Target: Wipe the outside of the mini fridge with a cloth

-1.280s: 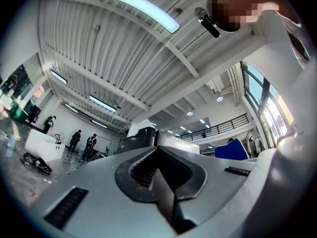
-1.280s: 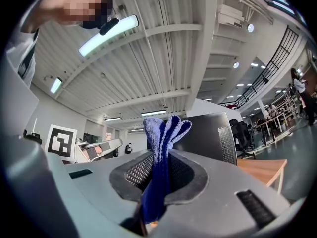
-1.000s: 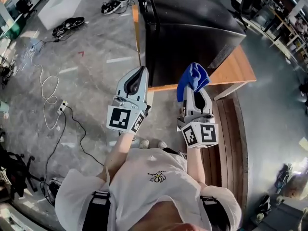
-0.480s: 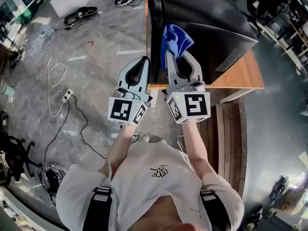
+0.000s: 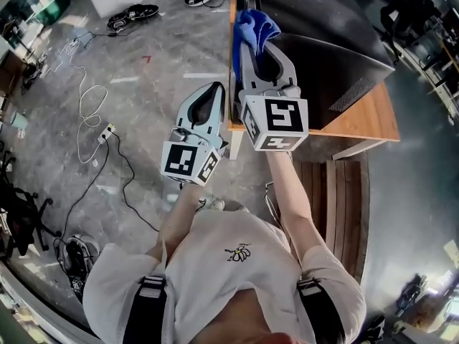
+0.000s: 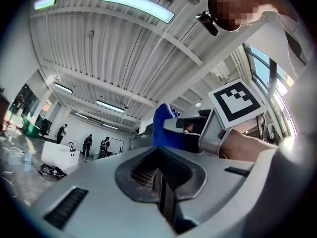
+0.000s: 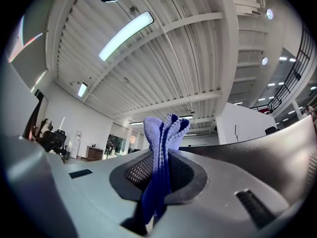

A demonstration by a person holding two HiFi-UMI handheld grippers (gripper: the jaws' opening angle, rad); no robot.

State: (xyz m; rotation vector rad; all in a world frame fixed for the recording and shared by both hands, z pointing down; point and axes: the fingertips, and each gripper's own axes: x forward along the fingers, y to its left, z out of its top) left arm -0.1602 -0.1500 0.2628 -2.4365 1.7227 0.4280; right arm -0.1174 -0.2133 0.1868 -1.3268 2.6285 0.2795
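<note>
Blue knitted cloth point(image 5: 256, 27) is pinched tight between the jaws of my right gripper point(image 5: 251, 47). A bunched fold stands up past the jaw tips and the rest trails down between them. In the head view that gripper reaches forward to the near upper edge of the glossy black mini fridge point(image 5: 323, 45), which stands on a low wooden platform point(image 5: 367, 117). The cloth sits right at the fridge's left corner edge, though I cannot tell from above whether it is pressing on the panel or just beside it. My left gripper point(image 5: 214, 90) hangs lower and to the left, over the grey floor point(image 5: 143, 120), its jaws closed together on nothing and apart from the fridge. Loose cables point(image 5: 90, 113) lie on the floor well off to the left

I judge the wipe is only starting. To do it well I should keep the grasp firm, so the fold cannot slip out, and lay the puffed fabric flat against the black panel. The hard jaw tips should stay off the gloss. I would then draw long overlapping strokes along the side, with the idle left gripper kept clear of the path
</note>
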